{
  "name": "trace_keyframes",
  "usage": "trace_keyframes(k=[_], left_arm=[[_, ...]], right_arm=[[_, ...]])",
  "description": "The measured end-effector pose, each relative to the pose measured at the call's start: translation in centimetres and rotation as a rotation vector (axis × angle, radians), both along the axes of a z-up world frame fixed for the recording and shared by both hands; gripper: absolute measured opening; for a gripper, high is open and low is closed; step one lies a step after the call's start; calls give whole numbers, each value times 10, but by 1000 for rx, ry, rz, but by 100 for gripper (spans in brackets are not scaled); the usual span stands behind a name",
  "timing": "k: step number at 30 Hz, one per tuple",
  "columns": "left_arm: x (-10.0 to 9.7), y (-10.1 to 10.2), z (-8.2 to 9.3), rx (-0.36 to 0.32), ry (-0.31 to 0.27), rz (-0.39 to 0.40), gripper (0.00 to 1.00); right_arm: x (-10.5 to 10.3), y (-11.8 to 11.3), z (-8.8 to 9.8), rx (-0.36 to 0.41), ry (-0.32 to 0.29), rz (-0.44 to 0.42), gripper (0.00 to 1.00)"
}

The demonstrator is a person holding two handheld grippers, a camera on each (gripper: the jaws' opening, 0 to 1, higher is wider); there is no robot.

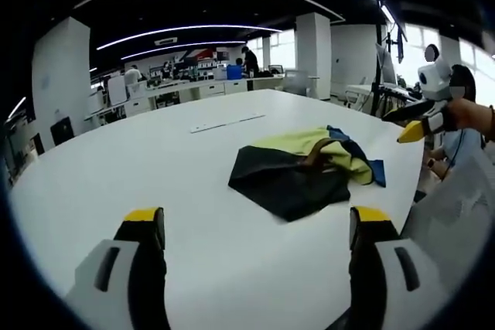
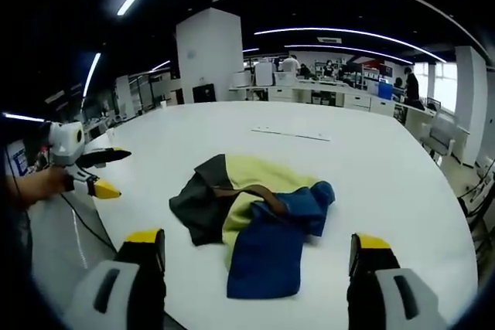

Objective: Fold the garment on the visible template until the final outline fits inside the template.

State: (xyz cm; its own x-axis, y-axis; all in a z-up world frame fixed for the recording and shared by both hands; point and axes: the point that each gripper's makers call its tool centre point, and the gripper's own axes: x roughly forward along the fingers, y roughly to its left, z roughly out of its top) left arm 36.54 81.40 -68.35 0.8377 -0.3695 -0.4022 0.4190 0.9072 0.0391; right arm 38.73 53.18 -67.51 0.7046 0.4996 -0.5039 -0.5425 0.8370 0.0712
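A crumpled garment [image 1: 302, 168] in black, yellow-green and blue, with a brown strip, lies in a heap on the white table [image 1: 155, 160]. My left gripper [image 1: 257, 222] is open, its yellow-tipped jaws wide apart, just short of the garment with nothing between them. The right gripper [image 1: 396, 125] hovers off the table's right edge, held in a hand. In the right gripper view the garment [image 2: 255, 206] lies close ahead, blue part nearest. My right gripper [image 2: 257, 246] is open and holds nothing. The left gripper [image 2: 120, 174] hangs at the left, jaws parted.
A thin pale strip [image 1: 228, 121] lies flat on the table beyond the garment, also visible as a strip [image 2: 290, 134] in the right gripper view. Desks, white pillars [image 1: 313, 52] and people fill the office behind. The table edge [image 2: 100, 229] runs close on the left.
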Motion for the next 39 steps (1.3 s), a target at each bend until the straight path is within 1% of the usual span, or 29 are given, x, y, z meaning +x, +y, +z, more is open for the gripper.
trace_keyframes(k=[6,9,11,14,18,21,23,28,31,35,39], left_arm=[[0,1,1,-15,0,4,96],[-1,2,0,-22,5,7,93],[-1,2,-1,-39,12,18,92],[-1,1,-1,-43,14,18,89],[3,0,3,-6,13,8,85],[9,-6,10,-1,1,-16,84],[14,-11,12,19,-4,-33,82],[27,-20,16,27,-10,-45,77],[33,-26,12,29,1,-58,74],[44,-33,5,22,7,-72,72],[54,-39,0,23,13,-95,65]], right_arm=[[3,-2,3,-4,-13,3,100],[5,-2,5,-3,-25,7,100],[7,-2,6,-3,-28,15,99],[10,-1,7,-11,-41,31,96],[15,2,7,-18,-37,55,91],[19,5,8,-28,-44,81,86],[22,7,8,-26,-48,96,83],[29,9,2,-17,-25,127,77],[32,8,-4,-6,-6,135,71],[38,6,-14,-26,0,148,63],[47,2,-20,-62,-20,167,52]])
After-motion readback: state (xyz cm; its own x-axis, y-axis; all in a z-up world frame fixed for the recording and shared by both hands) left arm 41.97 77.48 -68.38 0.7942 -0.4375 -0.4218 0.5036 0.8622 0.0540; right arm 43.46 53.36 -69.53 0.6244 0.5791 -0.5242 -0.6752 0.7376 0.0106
